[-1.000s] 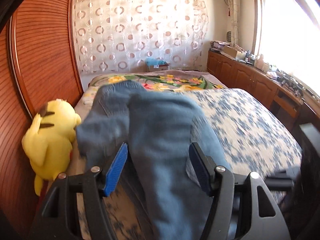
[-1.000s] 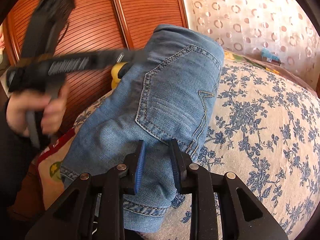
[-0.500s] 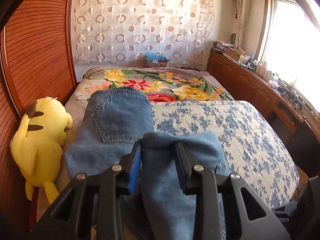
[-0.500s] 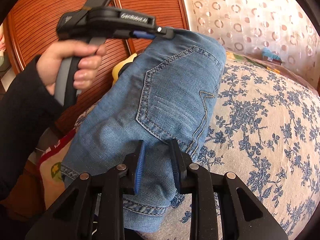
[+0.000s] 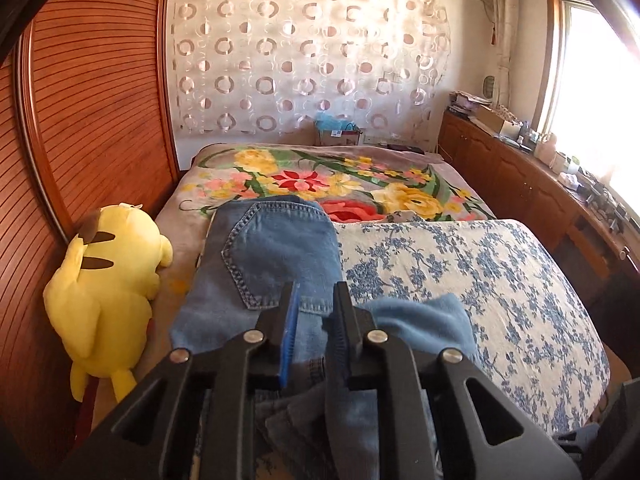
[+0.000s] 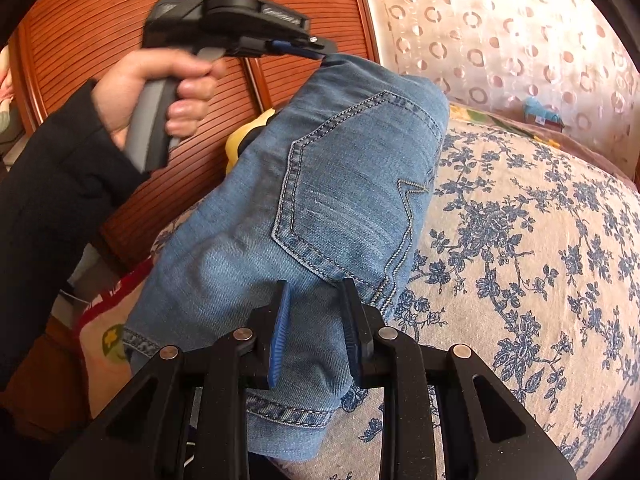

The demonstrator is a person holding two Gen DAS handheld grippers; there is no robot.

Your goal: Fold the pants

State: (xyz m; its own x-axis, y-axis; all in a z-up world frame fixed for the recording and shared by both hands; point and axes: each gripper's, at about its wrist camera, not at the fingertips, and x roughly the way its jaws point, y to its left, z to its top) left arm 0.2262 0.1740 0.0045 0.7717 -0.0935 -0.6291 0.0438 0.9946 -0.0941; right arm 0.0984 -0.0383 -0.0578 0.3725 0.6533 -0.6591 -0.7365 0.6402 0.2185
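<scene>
pants half folded, both grippers gripping denim

pants point(image 5: 280, 264) lay along the left side of the bed, beside a yellow plush toy point(image 5: 108, 280). in the left wrist view the left gripper point(image 5: 316, 300) had just been closing, its jaws narrow with a fold of denim pinched between them. behind stood a flowered blanket point(image 5: 340, 180), a blue-flowered bedspread point(image 5: 500, 280), a circle-patterned curtain point(image 5: 304, 52), wooden cabinets point(image 5: 500, 176) and a bright window point(image 5: 600, 80).

in the right wrist view the right gripper point(image 6: 314, 300) sat narrow, clamped on the near edge of the pants point(image 6: 340, 184). a hand point(image 6: 160, 88) in a dark sleeve point(image 6: 52, 200) held the left gripper point(image 6: 320, 50) at the far upper corner of the cloth, before a ribbed wooden panel point(image 6: 100, 20).

it looked like a mid-fold step; next both grips would likely need to carry the edges over together and lay them flat.
</scene>
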